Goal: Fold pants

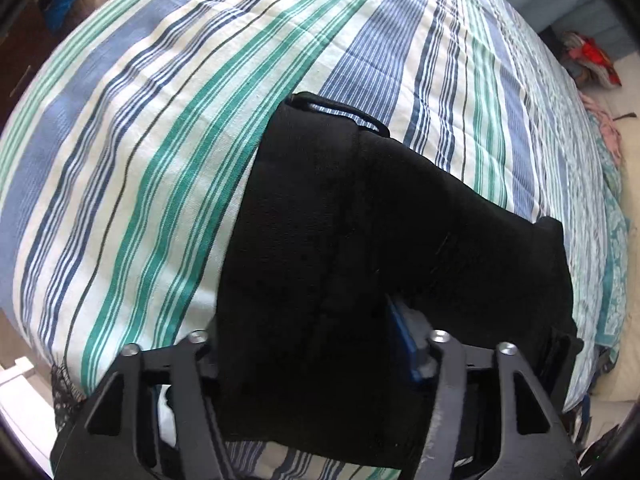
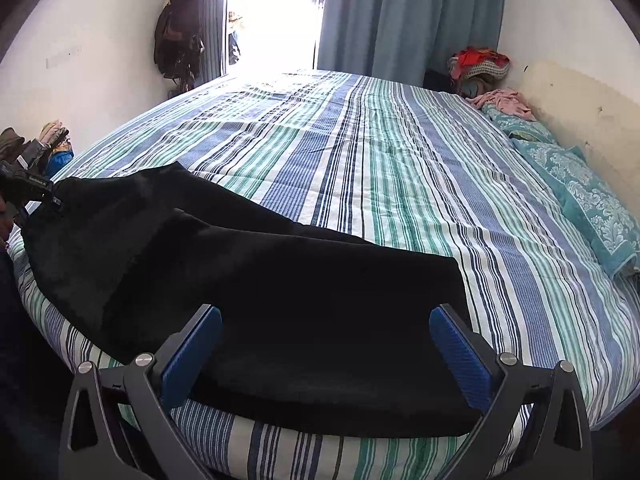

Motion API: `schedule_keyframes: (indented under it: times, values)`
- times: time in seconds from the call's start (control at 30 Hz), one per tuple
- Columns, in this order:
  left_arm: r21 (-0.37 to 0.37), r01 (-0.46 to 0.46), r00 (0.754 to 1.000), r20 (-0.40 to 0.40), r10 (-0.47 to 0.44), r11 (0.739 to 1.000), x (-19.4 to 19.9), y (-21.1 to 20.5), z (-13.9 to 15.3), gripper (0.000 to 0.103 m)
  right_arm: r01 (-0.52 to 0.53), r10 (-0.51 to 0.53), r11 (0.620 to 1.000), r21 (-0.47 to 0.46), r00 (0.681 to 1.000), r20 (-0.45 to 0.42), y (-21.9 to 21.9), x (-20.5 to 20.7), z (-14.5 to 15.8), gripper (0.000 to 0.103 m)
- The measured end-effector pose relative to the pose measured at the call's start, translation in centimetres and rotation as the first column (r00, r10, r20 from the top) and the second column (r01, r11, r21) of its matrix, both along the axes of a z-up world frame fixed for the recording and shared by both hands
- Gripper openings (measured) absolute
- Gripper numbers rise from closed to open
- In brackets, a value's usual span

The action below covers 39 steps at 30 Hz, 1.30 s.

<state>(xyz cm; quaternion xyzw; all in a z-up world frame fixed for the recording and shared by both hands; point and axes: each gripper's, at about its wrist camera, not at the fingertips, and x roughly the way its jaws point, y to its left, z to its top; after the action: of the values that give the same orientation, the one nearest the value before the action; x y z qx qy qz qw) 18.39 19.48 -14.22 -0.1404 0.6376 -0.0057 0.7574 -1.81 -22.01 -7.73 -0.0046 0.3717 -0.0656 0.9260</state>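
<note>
The black pants (image 2: pixel 248 280) lie along the near edge of the striped bed (image 2: pixel 400 160). In the right wrist view my right gripper (image 2: pixel 326 336) is open, its blue pads (image 2: pixel 192 356) wide apart on either side of the near end of the pants. My left gripper (image 2: pixel 28 188) shows small at the far left, at the other end of the pants. In the left wrist view the pants (image 1: pixel 360 280) drape over my left gripper (image 1: pixel 320 344) and hide its fingers; only one blue pad (image 1: pixel 404 340) shows, so its state is unclear.
A teal patterned cloth (image 2: pixel 580 184) and a pink garment (image 2: pixel 504 100) lie along the bed's right side by the wall. A pile of clothes (image 2: pixel 480 64) sits at the far corner. Blue curtains (image 2: pixel 400 12) and a bright doorway are beyond the bed.
</note>
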Motion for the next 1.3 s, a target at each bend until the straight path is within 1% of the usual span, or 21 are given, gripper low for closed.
schedule_keyframes:
  times: [0.03, 0.07, 0.1, 0.17, 0.27, 0.33, 0.43, 0.53, 0.63, 0.7, 0.77, 0.8, 0.87, 0.93, 0.97, 1.0, 1.07, 1.13, 1.2, 1.27, 1.3]
  values:
    - [0.024, -0.005, 1.000, 0.011, 0.004, 1.000, -0.6, -0.3, 0.8, 0.035, 0.005, -0.005, 1.000, 0.008, 1.000, 0.002, -0.2, 0.0, 0.0, 0.103]
    - [0.013, -0.010, 1.000, 0.022, 0.009, 1.000, -1.2, -0.4, 1.7, 0.024, 0.011, -0.011, 1.000, 0.022, 1.000, 0.000, -0.4, 0.0, 0.0, 0.103]
    - [-0.018, -0.014, 0.999, 0.034, 0.014, 1.000, -1.8, -0.5, 2.7, 0.019, 0.018, -0.018, 0.999, 0.039, 1.000, -0.003, -0.7, 0.0, 0.0, 0.103]
    - [-0.077, -0.010, 0.998, 0.068, 0.015, 0.997, -2.6, -1.0, 5.7, 0.018, 0.038, -0.038, 0.997, 0.069, 0.999, -0.005, -1.3, 0.0, 0.1, 0.103]
    - [-0.191, 0.066, 0.989, 0.140, -0.039, 0.979, -3.5, -3.7, 11.2, 0.017, 0.063, -0.064, 0.994, 0.088, 0.998, 0.014, -2.1, -0.3, 0.6, 0.103]
    - [-0.265, 0.158, 0.975, 0.193, -0.108, 0.951, -4.1, -7.3, 14.6, 0.017, 0.079, -0.082, 0.992, 0.097, 0.996, 0.026, -2.5, -0.4, 0.9, 0.103]
    - [-0.309, 0.307, 0.937, 0.264, -0.229, 0.900, -4.9, -15.1, 17.5, 0.017, 0.114, -0.119, 0.985, 0.126, 0.992, 0.031, -3.5, -0.6, 1.1, 0.103]
    - [-0.347, 0.417, 0.901, 0.280, -0.331, 0.840, -5.8, -23.7, 16.8, 0.017, 0.162, -0.171, 0.974, 0.157, 0.984, 0.042, -4.8, -1.0, 1.3, 0.103]
    - [-0.328, 0.477, 0.877, 0.238, -0.417, 0.816, -6.1, -32.2, 12.4, 0.024, 0.217, -0.234, 0.954, 0.206, 0.970, 0.062, -6.5, -2.0, 1.6, 0.103]
    - [-0.357, 0.540, 0.839, 0.151, -0.523, 0.762, -6.5, -37.3, 8.1, 0.029, 0.260, -0.282, 0.936, 0.239, 0.957, 0.067, -7.9, -2.6, 1.7, 0.103]
    - [-0.388, 0.514, 0.833, 0.011, -0.554, 0.765, -7.3, -40.2, 4.4, 0.025, 0.302, -0.336, 0.907, 0.292, 0.939, 0.072, -9.4, -3.3, 1.7, 0.103]
    - [-0.424, 0.500, 0.832, -0.006, -0.555, 0.755, -8.4, -40.3, 4.2, 0.025, 0.320, -0.363, 0.888, 0.331, 0.928, 0.078, -10.3, -3.7, 1.7, 0.103]
    - [-0.513, 0.510, 0.827, 0.072, -0.558, 0.690, -9.4, -39.5, 6.3, 0.025, 0.345, -0.423, 0.837, 0.425, 0.900, 0.103, -12.4, -5.1, 1.8, 0.103]
    - [-0.511, 0.546, 0.826, 0.193, -0.530, 0.664, -8.8, -37.2, 10.2, 0.029, 0.342, -0.473, 0.778, 0.527, 0.871, 0.133, -14.3, -6.5, 1.8, 0.103]
    - [-0.493, 0.563, 0.822, 0.259, -0.507, 0.663, -8.4, -35.6, 12.3, 0.038, 0.323, -0.486, 0.748, 0.580, 0.862, 0.147, -15.2, -7.1, 1.6, 0.103]
    - [-0.460, 0.573, 0.819, 0.320, -0.476, 0.678, -8.0, -33.6, 14.2, 0.053, 0.289, -0.485, 0.719, 0.632, 0.860, 0.159, -15.9, -7.3, 1.3, 0.103]
    - [-0.353, 0.552, 0.814, 0.424, -0.397, 0.755, -6.8, -29.2, 16.7, 0.069, 0.201, -0.435, 0.693, 0.692, 0.883, 0.178, -16.3, -6.6, 0.8, 0.103]
    - [-0.225, 0.471, 0.813, 0.486, -0.321, 0.853, -6.0, -24.5, 17.2, 0.071, 0.079, -0.311, 0.698, 0.712, 0.929, 0.201, -15.1, -4.8, 0.7, 0.103]
    - [-0.065, 0.333, 0.825, 0.504, -0.257, 0.941, -5.4, -20.4, 15.8, 0.071, -0.006, -0.133, 0.704, 0.710, 0.981, 0.141, -12.6, -2.1, 0.2, 0.103]
    - [0.031, 0.212, 0.854, 0.479, -0.201, 0.977, -5.5, -16.8, 13.2, 0.071, -0.090, 0.045, 0.734, 0.673, 0.995, 0.083, -9.3, 0.0, -0.2, 0.100]
    - [0.035, 0.173, 0.874, 0.456, -0.170, 0.984, -5.7, -15.2, 11.7, 0.071, -0.134, 0.121, 0.746, 0.653, 0.990, 0.065, -7.9, 0.8, -0.3, 0.091]
